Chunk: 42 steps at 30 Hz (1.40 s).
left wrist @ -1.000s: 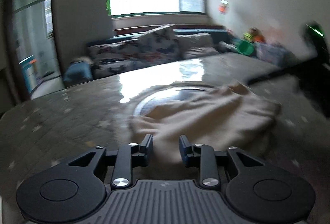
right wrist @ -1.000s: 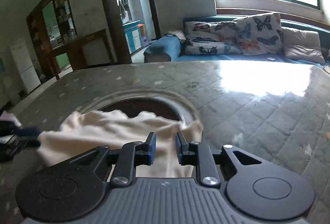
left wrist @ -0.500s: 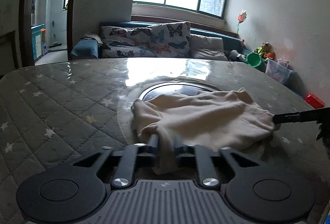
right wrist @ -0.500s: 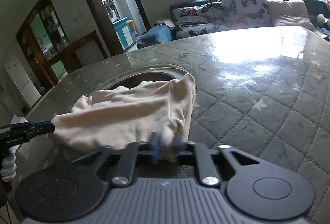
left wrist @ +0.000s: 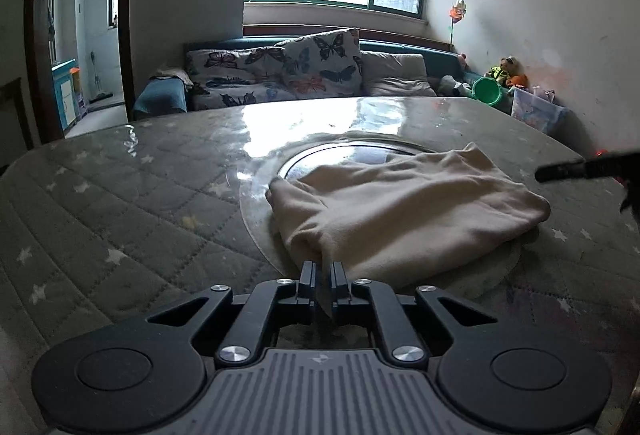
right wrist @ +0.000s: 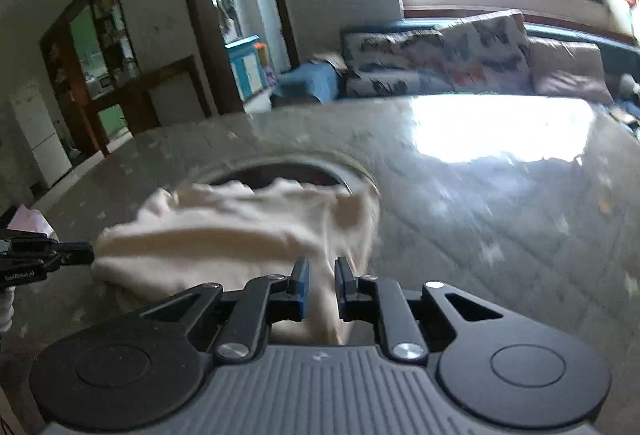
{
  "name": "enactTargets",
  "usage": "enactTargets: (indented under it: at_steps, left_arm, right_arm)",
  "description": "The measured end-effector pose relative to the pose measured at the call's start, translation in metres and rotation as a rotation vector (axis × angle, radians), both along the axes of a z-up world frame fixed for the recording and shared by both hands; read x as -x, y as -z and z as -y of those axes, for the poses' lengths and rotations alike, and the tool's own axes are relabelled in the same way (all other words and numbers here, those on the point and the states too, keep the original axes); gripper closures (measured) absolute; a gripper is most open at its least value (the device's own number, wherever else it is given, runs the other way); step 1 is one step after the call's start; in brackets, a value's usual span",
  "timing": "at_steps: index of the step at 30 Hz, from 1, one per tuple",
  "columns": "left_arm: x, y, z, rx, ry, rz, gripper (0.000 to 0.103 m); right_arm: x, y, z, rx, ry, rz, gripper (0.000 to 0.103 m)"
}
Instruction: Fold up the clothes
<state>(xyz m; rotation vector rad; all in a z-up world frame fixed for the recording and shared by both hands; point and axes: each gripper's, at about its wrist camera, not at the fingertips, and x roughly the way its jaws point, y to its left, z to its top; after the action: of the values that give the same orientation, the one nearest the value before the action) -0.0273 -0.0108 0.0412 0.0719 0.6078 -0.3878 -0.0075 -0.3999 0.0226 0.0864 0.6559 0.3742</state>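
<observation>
A cream garment [left wrist: 400, 207] lies bunched on the round glass inset [left wrist: 360, 151] of a quilted table [left wrist: 120, 195]. My left gripper [left wrist: 323, 271] is shut on the garment's near left corner, with cloth pinched between its fingers. In the right wrist view, which is blurred, the same garment [right wrist: 240, 227] runs from my right gripper [right wrist: 322, 271] across to the left gripper [right wrist: 68, 257]. The right one is shut on a thick fold at the near right corner. From the left wrist view, the right gripper [left wrist: 540, 177] reaches in at the garment's right end.
The table cover is glossy under the window light [left wrist: 304, 123]. Behind the table are a sofa with butterfly cushions [left wrist: 300, 75], a green bucket [left wrist: 486, 91] and toys by the right wall. A doorway [right wrist: 240, 15] and a dark sideboard [right wrist: 152, 91] lie beyond the far left edge.
A second ago both grippers were open in front of the garment; both have since closed on its near edge. The right wrist view has turned blurry with motion.
</observation>
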Motion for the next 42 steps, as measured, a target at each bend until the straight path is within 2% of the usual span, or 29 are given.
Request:
enactTargets:
  at_steps: [6, 8, 10, 13, 21, 22, 23, 26, 29, 32, 38, 40, 42]
  left_arm:
    - [-0.014, -0.020, -0.003, -0.002, -0.030, 0.056, 0.094]
    - [-0.025, -0.027, -0.002, -0.003, -0.042, 0.078, 0.089]
    - [-0.036, -0.032, -0.001, -0.005, -0.053, 0.095, 0.074]
    - [-0.066, -0.024, 0.008, 0.003, -0.043, 0.070, 0.068]
    - [-0.119, 0.012, 0.017, -0.005, -0.062, -0.033, 0.070]
    - [-0.124, 0.017, 0.018, -0.003, -0.064, -0.046, 0.086]
    - [-0.129, 0.021, 0.018, -0.002, -0.066, -0.058, 0.091]
    - [-0.125, 0.019, 0.017, 0.000, -0.069, 0.012, 0.094]
    - [-0.123, 0.023, 0.020, -0.044, -0.083, 0.072, 0.094]
    - [-0.128, 0.031, 0.022, -0.066, -0.090, 0.045, 0.092]
    - [-0.121, 0.016, 0.017, -0.103, -0.155, 0.079, 0.089]
    - [-0.108, 0.004, 0.020, -0.124, -0.145, 0.122, 0.089]
    - [-0.087, -0.007, 0.032, -0.120, -0.066, 0.158, 0.089]
  right_arm:
    - [-0.021, 0.013, -0.015, 0.006, -0.022, -0.014, 0.090]
    - [-0.024, 0.019, -0.016, 0.005, -0.018, -0.029, 0.090]
    - [-0.027, 0.025, -0.017, 0.004, -0.014, -0.045, 0.090]
    - [-0.030, 0.032, -0.019, 0.006, -0.010, -0.063, 0.089]
    - [-0.028, 0.031, -0.028, 0.055, -0.030, -0.035, 0.084]
    - [-0.028, 0.032, -0.029, 0.062, -0.034, -0.034, 0.084]
    - [-0.028, 0.032, -0.030, 0.069, -0.037, -0.032, 0.084]
    - [-0.026, 0.034, -0.032, 0.096, -0.048, -0.023, 0.084]
    - [-0.024, 0.038, -0.036, 0.123, -0.062, -0.013, 0.084]
    - [-0.023, 0.040, -0.040, 0.151, -0.070, -0.002, 0.084]
    - [-0.024, 0.031, -0.039, 0.148, -0.089, -0.002, 0.084]
    - [-0.024, 0.023, -0.040, 0.133, -0.102, 0.010, 0.084]
    - [-0.025, 0.016, -0.043, 0.101, -0.121, 0.013, 0.084]
